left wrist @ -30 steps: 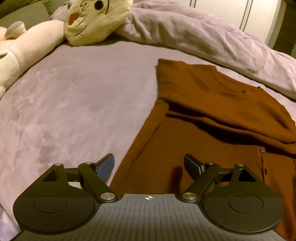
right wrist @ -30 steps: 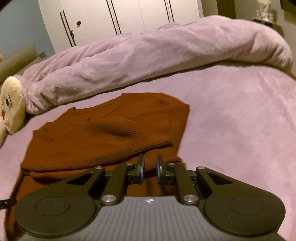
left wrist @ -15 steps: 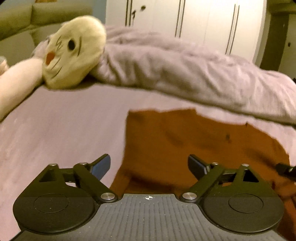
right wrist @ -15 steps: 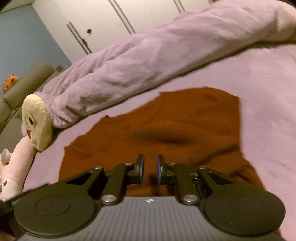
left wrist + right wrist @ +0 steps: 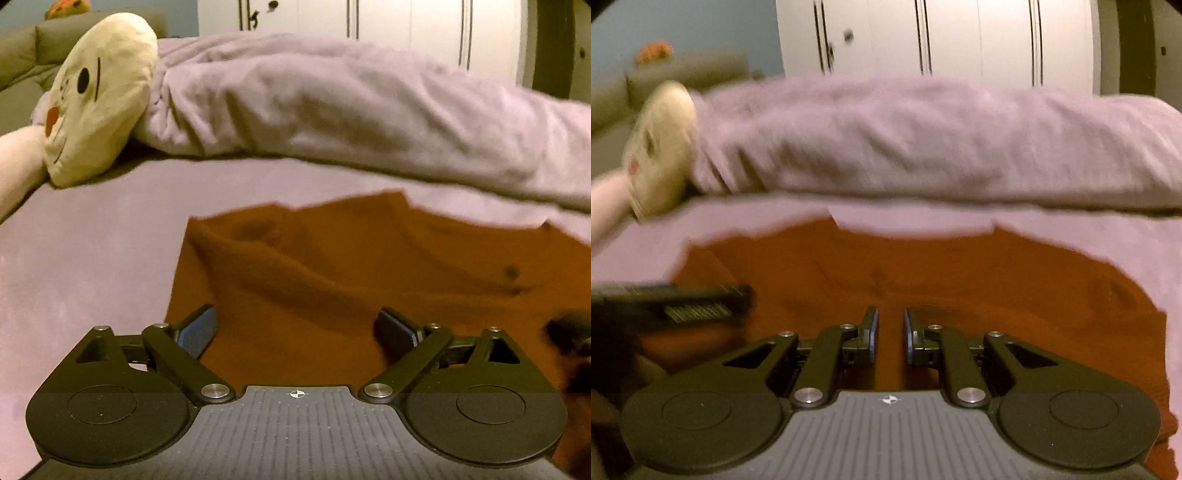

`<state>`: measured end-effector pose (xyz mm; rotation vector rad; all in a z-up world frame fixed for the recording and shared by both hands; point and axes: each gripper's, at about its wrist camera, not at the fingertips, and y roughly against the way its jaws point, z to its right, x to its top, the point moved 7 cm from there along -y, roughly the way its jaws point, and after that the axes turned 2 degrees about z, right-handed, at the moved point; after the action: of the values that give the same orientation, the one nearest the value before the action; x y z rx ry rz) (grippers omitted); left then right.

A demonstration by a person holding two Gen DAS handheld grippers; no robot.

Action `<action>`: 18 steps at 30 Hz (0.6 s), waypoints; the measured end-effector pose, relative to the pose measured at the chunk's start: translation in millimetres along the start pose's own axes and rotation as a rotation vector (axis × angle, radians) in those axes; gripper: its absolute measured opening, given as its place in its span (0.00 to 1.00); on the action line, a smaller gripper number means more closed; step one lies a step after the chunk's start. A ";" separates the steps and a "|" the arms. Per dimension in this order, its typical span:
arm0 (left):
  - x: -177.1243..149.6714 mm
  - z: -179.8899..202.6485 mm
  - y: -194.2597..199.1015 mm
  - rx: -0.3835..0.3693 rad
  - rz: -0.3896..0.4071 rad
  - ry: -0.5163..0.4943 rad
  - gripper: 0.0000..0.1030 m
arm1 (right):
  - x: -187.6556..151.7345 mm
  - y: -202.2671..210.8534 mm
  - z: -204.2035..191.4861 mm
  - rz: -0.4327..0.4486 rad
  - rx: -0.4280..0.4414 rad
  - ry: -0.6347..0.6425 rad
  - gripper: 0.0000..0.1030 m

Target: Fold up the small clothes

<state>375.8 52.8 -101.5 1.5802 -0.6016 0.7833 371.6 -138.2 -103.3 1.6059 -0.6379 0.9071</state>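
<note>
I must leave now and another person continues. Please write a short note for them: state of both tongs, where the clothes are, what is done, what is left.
Left tongs: open wide, empty, low over the near left part of the rust-brown sweater.
Right tongs: nearly closed with a narrow gap; whether they pinch fabric cannot be told.
The sweater lies on the purple bed sheet, in front of the rolled duvet.
Done: a sleeve appears folded across the body.
Left: remaining folds, probably bottom to top.

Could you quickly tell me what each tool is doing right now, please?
Left tool: open, empty, over the rust-brown sweater.
Right tool: nearly closed, a narrow gap remains; no cloth visibly pinched.
</note>
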 end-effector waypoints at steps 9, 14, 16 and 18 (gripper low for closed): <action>-2.3 -30.0 -2.2 0.031 0.013 0.004 1.00 | -15.0 26.5 82.4 0.066 -0.095 0.014 0.02; -11.7 -70.4 22.9 0.058 -0.035 0.077 1.00 | -27.0 55.0 137.4 0.030 -0.286 -0.034 0.57; -19.0 -82.4 46.3 0.046 -0.030 0.038 1.00 | -33.1 77.1 156.4 0.006 -0.377 -0.056 0.51; -32.0 -90.8 70.6 -0.001 -0.060 0.016 1.00 | -43.3 111.0 173.0 0.011 -0.379 -0.131 0.51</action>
<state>288.4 129.9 -75.6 1.5827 -0.5400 0.7502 296.9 -334.1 -90.5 1.3270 -0.8560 0.6458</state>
